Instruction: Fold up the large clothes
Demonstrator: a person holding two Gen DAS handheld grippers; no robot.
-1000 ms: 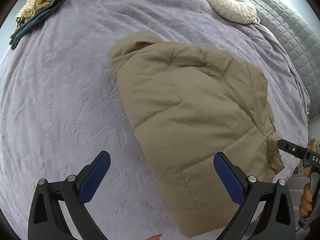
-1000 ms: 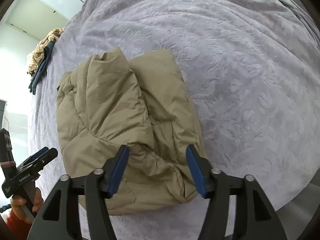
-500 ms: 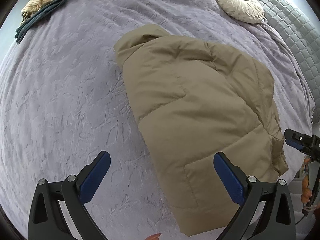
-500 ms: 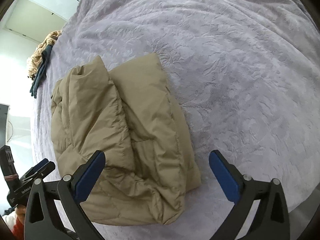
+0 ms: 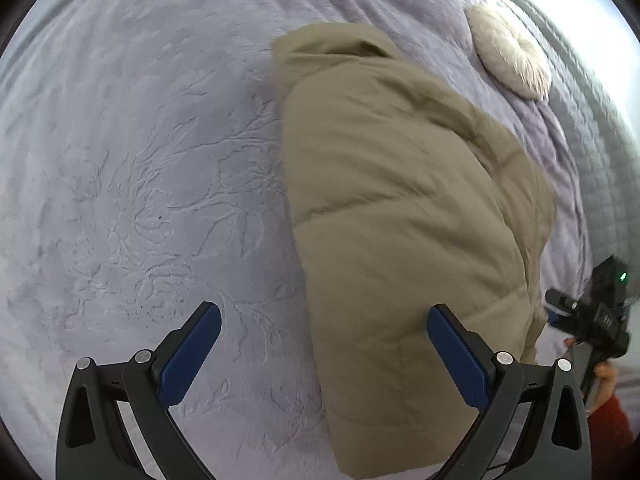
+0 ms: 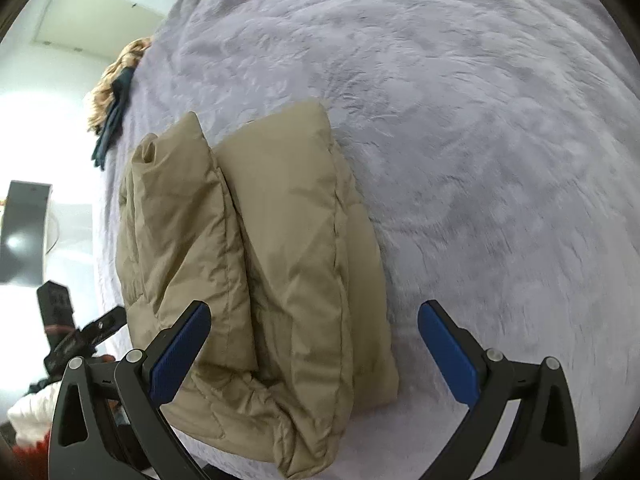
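Jacket (image 5: 408, 216) folded on lavender bedspread (image 5: 140, 160), 2 grippers hovering spread wide, nothing held.

Left gripper (image 5: 324, 354): both jaws fully apart, jacket's near edge lying between them, closer to the right jaw, untouched. Right gripper (image 6: 314, 350): jaws have just been opening and stand wide, jacket's lower end between them, nearer the left jaw, pads clear of fabric.

A bedroom in a home is shown. A wide bed is covered by a lilac bedspread (image 5: 160, 160) ahead of the jaws. A round cream cushion (image 5: 510, 54) and a grey quilted headboard (image 5: 592, 120) are seen beyond the right jaw, and piled clothes (image 6: 114, 92) lie far left.
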